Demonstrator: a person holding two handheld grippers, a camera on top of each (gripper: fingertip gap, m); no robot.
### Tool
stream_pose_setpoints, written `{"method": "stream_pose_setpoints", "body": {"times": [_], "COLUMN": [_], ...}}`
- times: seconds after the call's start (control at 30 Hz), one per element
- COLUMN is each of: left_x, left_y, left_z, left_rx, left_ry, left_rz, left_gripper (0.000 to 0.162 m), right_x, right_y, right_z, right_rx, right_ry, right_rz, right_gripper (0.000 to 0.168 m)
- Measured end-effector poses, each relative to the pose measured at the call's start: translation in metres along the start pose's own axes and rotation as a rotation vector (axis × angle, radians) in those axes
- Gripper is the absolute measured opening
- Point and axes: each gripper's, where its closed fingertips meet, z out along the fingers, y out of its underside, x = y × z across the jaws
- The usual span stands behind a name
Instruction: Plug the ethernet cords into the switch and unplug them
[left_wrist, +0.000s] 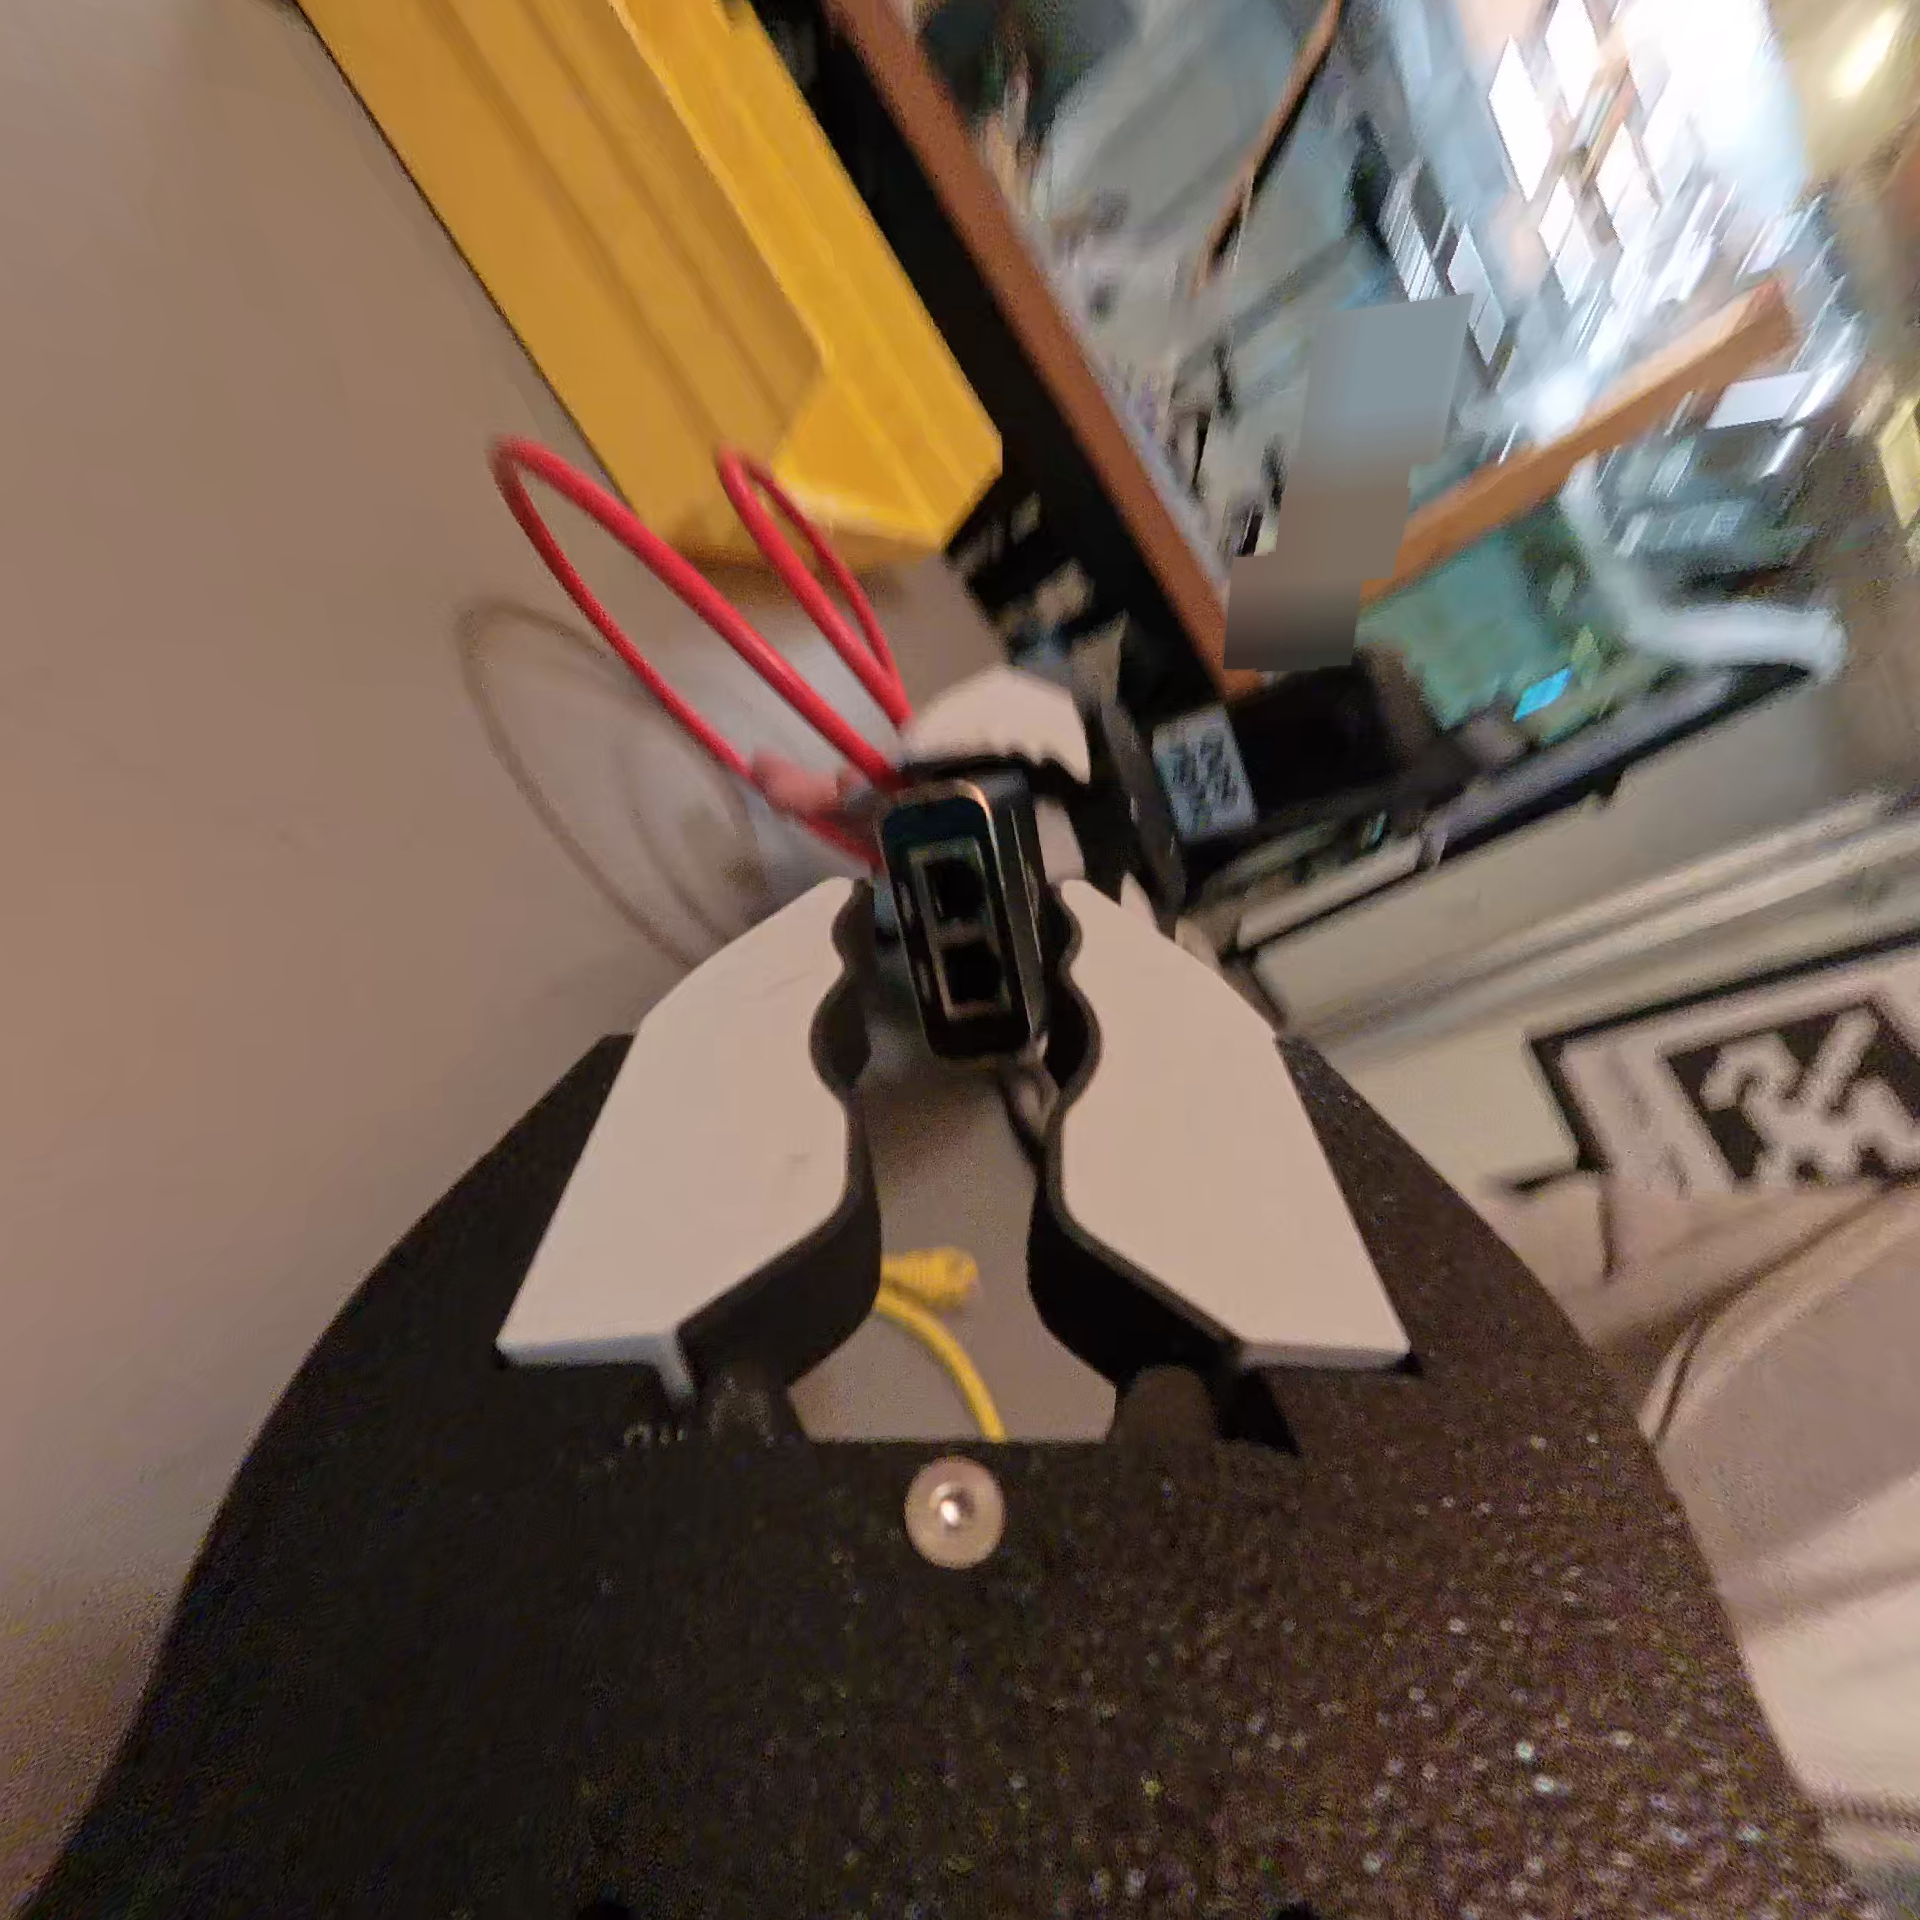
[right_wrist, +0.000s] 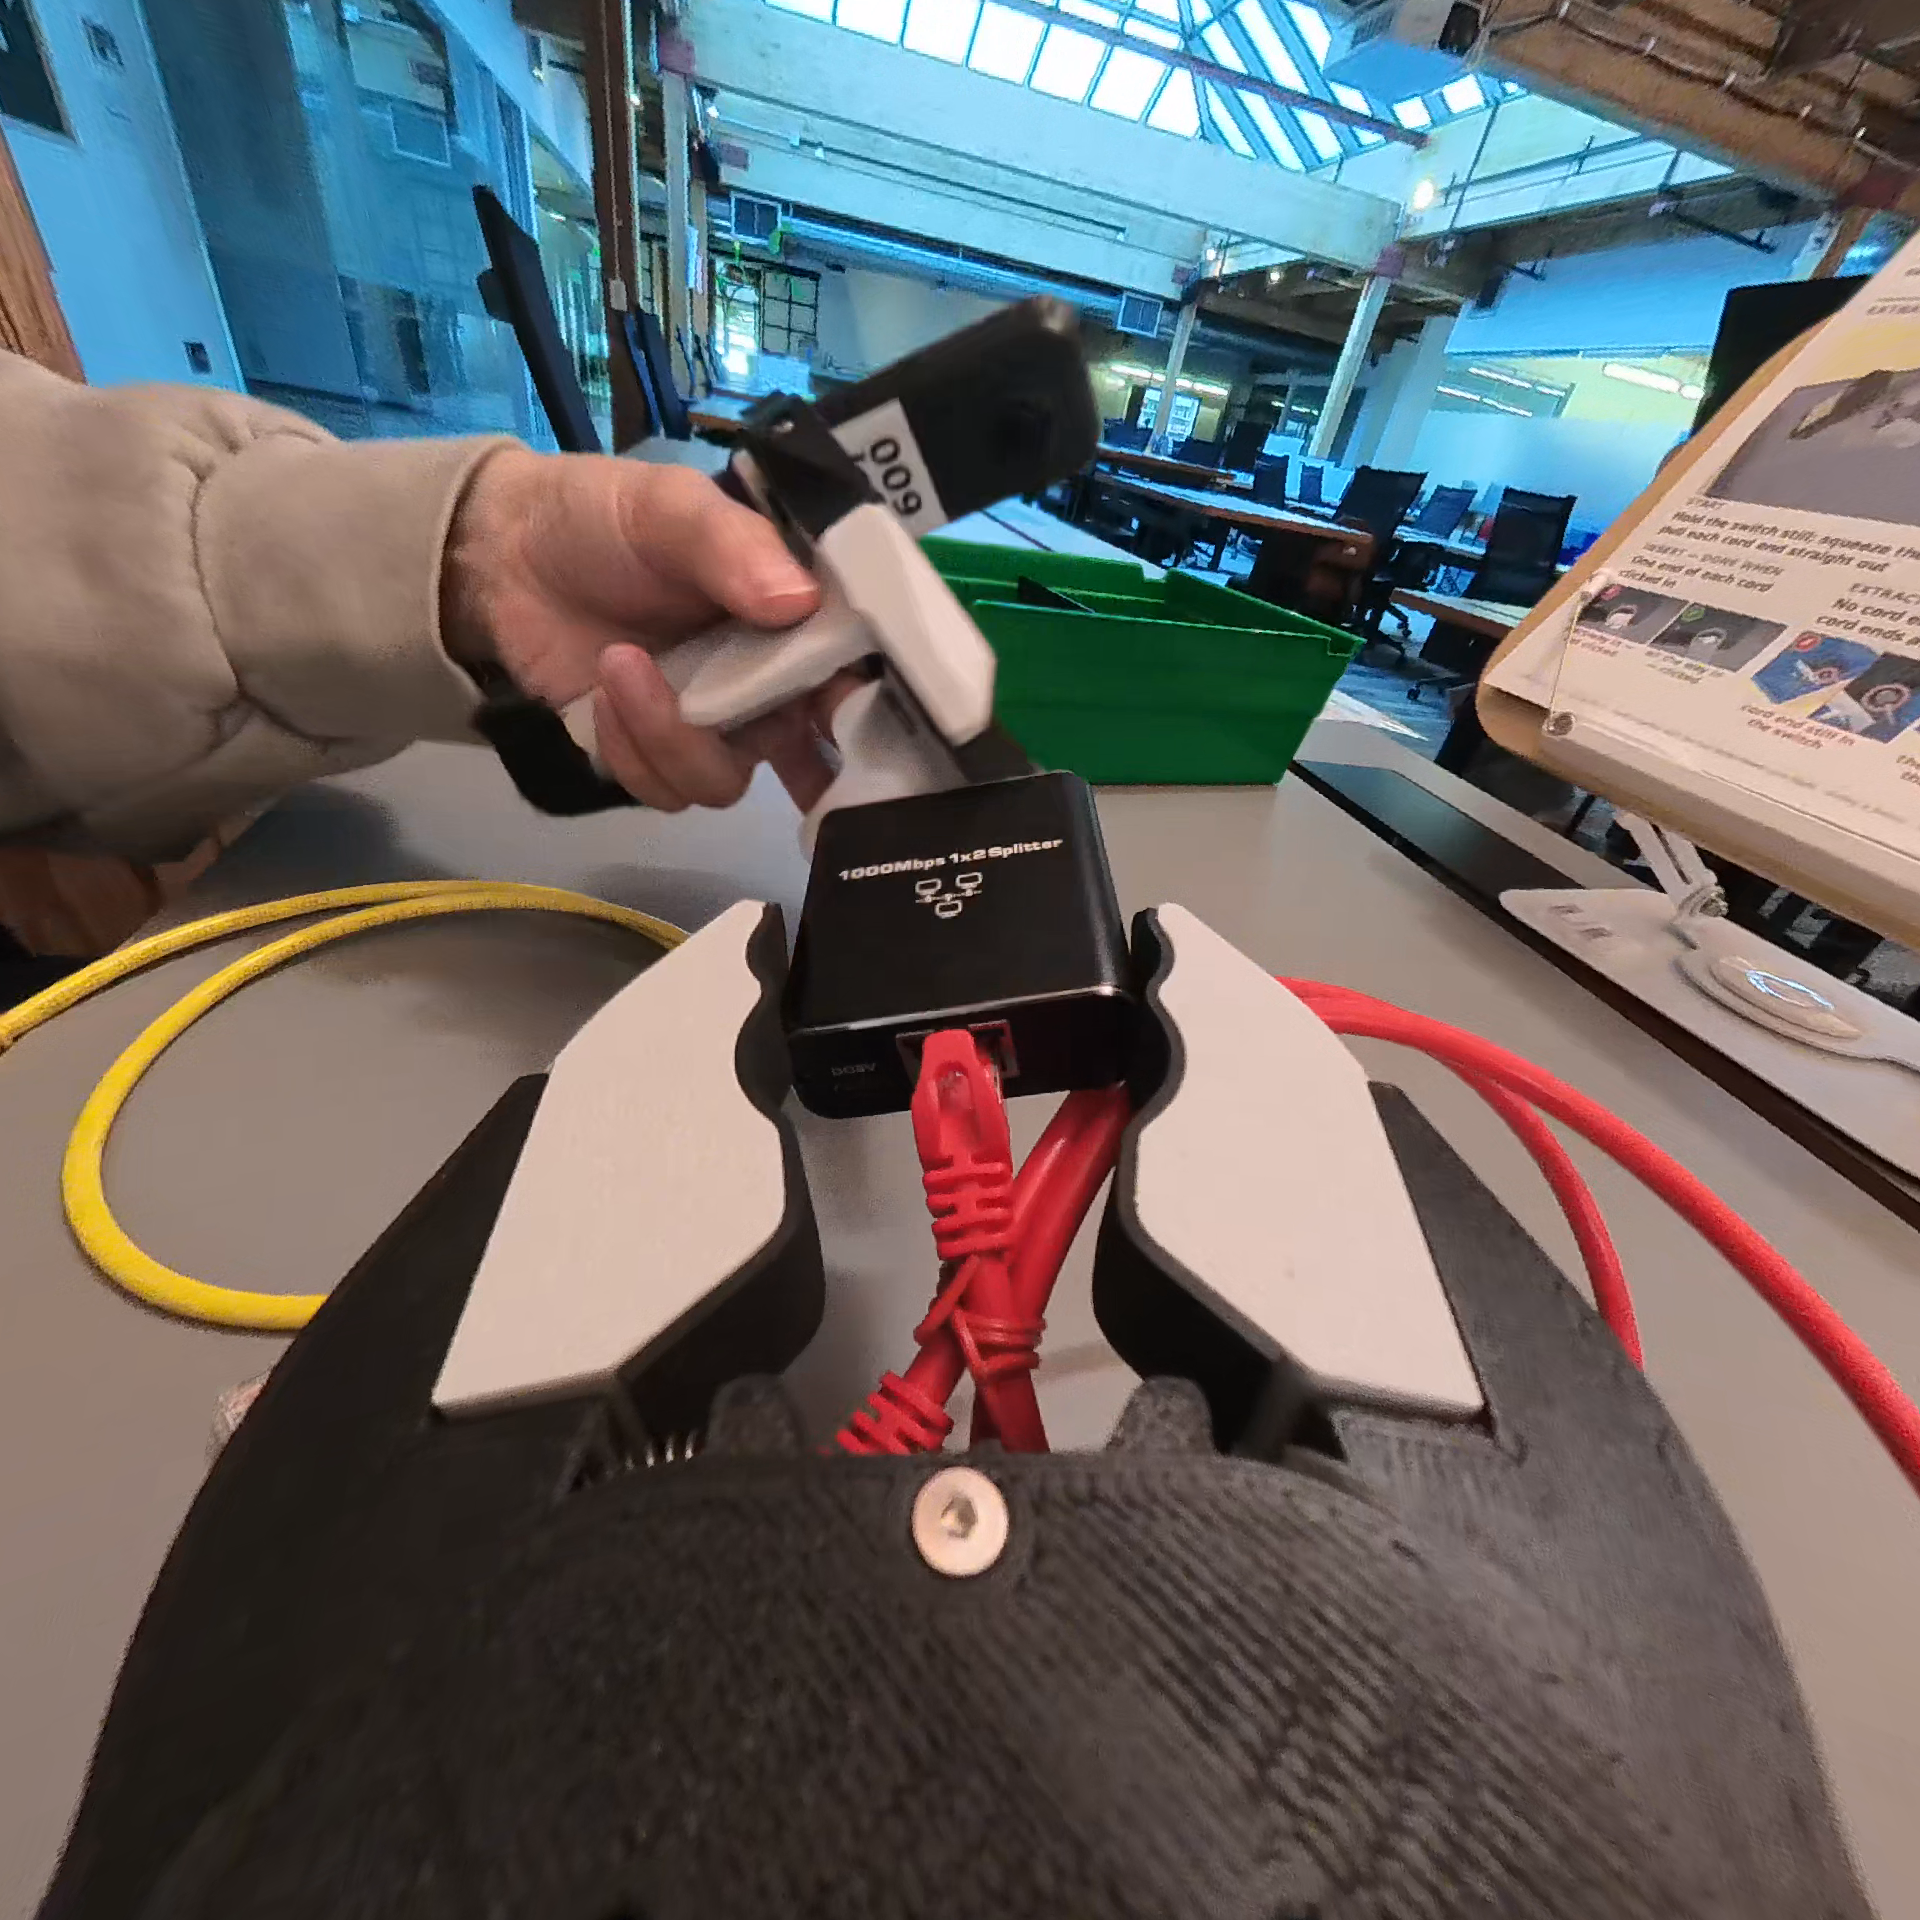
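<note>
Your right claw (right_wrist: 961, 997) clamps the switch (right_wrist: 956, 914) steady; your left claw (left_wrist: 951, 935) straddles its far end, grip unclear.

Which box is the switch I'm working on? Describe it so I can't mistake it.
On the grey table, in front of the green bin, look between the right gripper fingers. The switch is the small black box there, a red cord plugged into its near face. Nothing else on the table is black and boxy; the yellow cord lies loose at left.
</note>
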Motion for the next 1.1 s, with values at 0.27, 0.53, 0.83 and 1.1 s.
{"method": "stream_pose_setpoints", "body": {"times": [0.27, 0.53, 0.83, 1.1], "left_x": [0.015, 0.005, 0.007, 0.013], "left_y": [0.028, 0.022, 0.026, 0.023], "left_z": [0.015, 0.017, 0.013, 0.015], "left_rx": [-0.121, 0.004, -0.046, -0.073], "left_ry": [0.144, 0.302, 0.283, 0.314], "left_rz": [-0.086, -0.328, -0.295, -0.295], "left_gripper": [0.024, 0.023, 0.024, 0.024], "right_x": [0.001, 0.006, 0.008, 0.006], "right_y": [-0.010, -0.025, -0.014, -0.009], "right_z": [-0.007, -0.021, -0.017, -0.016], "right_rx": [0.091, 0.242, 0.133, 0.092], "right_ry": [0.000, 0.028, 0.043, 0.012], "right_rz": [0.008, -0.004, -0.069, -0.057], "right_gripper": [0.064, 0.055, 0.061, 0.068]}}
